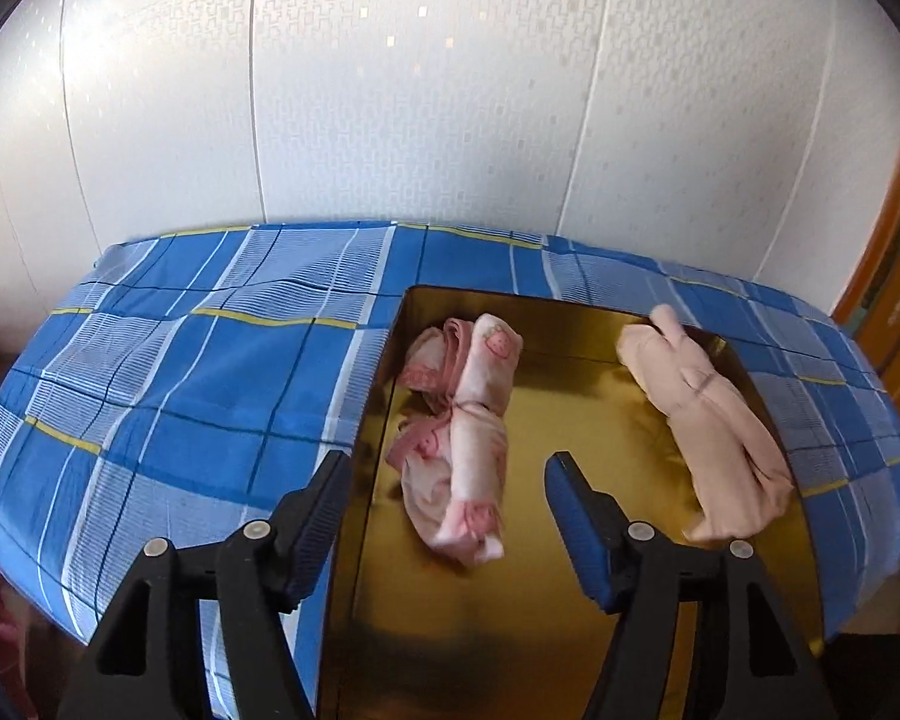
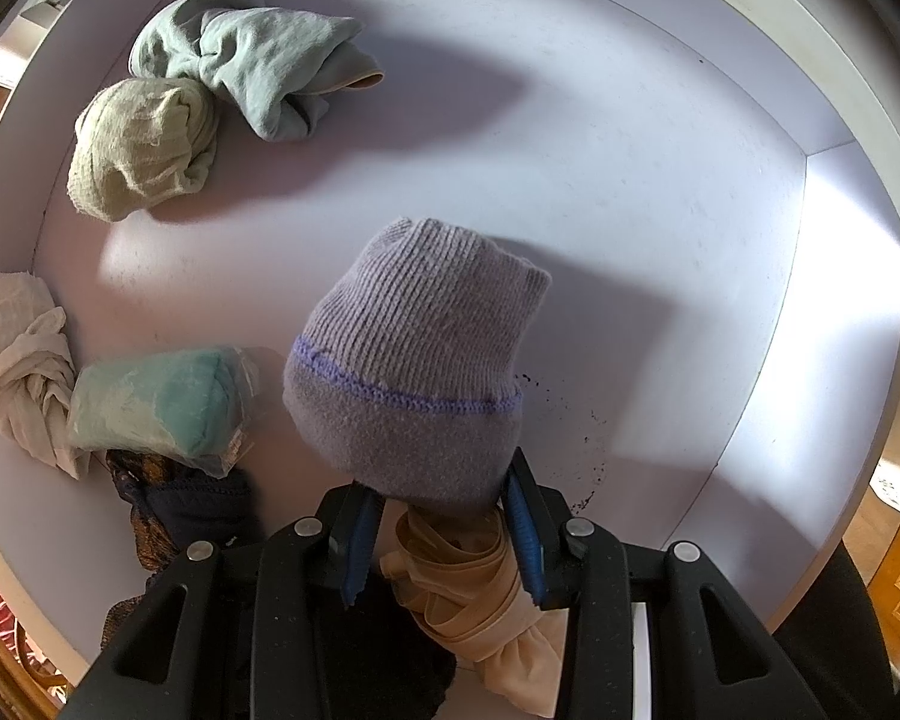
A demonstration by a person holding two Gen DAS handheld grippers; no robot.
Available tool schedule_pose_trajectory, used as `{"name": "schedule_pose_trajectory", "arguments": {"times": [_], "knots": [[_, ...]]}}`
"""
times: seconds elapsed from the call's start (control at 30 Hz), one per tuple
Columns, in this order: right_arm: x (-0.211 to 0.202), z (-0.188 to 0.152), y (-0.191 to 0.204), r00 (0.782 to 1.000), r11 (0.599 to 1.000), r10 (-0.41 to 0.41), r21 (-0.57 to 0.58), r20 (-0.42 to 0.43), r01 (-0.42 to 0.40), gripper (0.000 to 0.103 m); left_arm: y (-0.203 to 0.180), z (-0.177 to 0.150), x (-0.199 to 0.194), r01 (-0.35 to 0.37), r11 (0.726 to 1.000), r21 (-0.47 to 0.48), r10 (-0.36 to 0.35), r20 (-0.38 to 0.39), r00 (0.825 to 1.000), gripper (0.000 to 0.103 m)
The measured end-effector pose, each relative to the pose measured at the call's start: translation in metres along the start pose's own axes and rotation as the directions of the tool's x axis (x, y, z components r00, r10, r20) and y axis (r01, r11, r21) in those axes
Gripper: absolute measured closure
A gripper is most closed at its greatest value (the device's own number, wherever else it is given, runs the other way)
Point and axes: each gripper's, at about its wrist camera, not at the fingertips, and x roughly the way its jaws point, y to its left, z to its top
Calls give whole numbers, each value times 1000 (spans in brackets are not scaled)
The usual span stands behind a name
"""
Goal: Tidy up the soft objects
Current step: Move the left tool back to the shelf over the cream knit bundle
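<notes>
Right gripper (image 2: 444, 516) clamped on knitted hat (image 2: 414, 354)

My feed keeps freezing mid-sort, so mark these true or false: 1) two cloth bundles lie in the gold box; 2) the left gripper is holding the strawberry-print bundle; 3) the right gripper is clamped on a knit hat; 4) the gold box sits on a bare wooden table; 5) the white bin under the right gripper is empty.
1) True: a strawberry-print bundle and a plain pink bundle lie in the gold box.
2) False: the left gripper is open, above that bundle.
3) True: the right gripper grips the purple knit hat.
4) False: it sits on a blue checked sheet.
5) False: the white bin holds several rolled cloths, including a green one.
</notes>
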Motion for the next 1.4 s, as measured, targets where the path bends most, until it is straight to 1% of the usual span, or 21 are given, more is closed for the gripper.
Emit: {"name": "schedule_pose_trajectory", "arguments": {"times": [0.13, 0.23, 0.33, 0.4, 0.47, 0.63, 0.73, 0.8, 0.83, 0.87, 0.93, 1.03, 1.1, 1.13, 1.23, 1.3, 1.4], "knots": [[0, 0, 3, 1000, 1000, -8, -6, 0, 8, 65, -2, -30, -20, 53, 998, 27, -53, 25, 998, 32], [1, -1, 6, 1000, 1000, -11, -9, 1, 11, 65, 1, -56, -39, 105, 994, 18, -106, 71, 992, 25], [1, -2, 6, 1000, 1000, -10, -10, 2, 10, 65, 3, -82, -58, 146, 989, 2, -145, 109, 983, 12], [1, -2, 6, 1000, 1000, -13, -12, 1, 13, 65, -2, -105, -71, 160, 987, 19, -161, 125, 979, 10], [1, -2, 6, 1000, 1000, -17, -17, 0, 17, 65, -10, -124, -77, 163, 985, 56, -168, 120, 978, 8], [1, -2, 7, 1000, 1000, -20, -13, -1, 20, 65, -39, -170, -66, 160, 972, 171, -168, 31, 985, 8], [2, -2, 7, 1000, 1000, -20, -10, -4, 20, 65, -59, -193, -44, 183, 955, 233, -170, -72, 983, 7], [2, -3, 6, 1000, 1000, -20, -10, -5, 20, 65, -71, -210, -25, 188, 941, 280, -150, -152, 977, 7], [2, -3, 6, 1000, 1000, -20, -10, -5, 20, 65, -76, -218, -18, 191, 936, 295, -142, -180, 973, 7], [2, -2, 6, 1000, 1000, -21, -11, -5, 21, 65, -80, -226, -6, 198, 929, 312, -130, -225, 966, 7], [3, -3, 6, 1000, 1000, -22, -11, -4, 22, 65, -87, -239, 15, 188, 923, 336, -88, -292, 953, 7], [3, -3, 6, 1000, 1000, -23, -11, -5, 23, 65, -91, -255, 45, 188, 922, 337, -47, -385, 922, 7], [3, -3, 5, 1000, 1000, -22, -11, -4, 22, 65, -92, -260, 58, 195, 925, 326, -45, -415, 909, 7], [3, -3, 5, 1000, 1000, -21, -9, -3, 21, 65, -94, -261, 64, 194, 927, 321, -43, -424, 905, 7], [3, -4, 4, 1000, 1000, -18, -5, 1, 18, 65, -97, -263, 79, 190, 925, 329, -34, -426, 904, 7], [4, -5, 3, 1000, 1000, -19, -5, 3, 19, 65, -102, -265, 92, 186, 915, 358, -16, -429, 903, 7], [4, -9, 4, 1000, 1000, -23, -7, 1, 23, 65, -107, -270, 109, 191, 901, 388, 3, -448, 894, 7]]}}
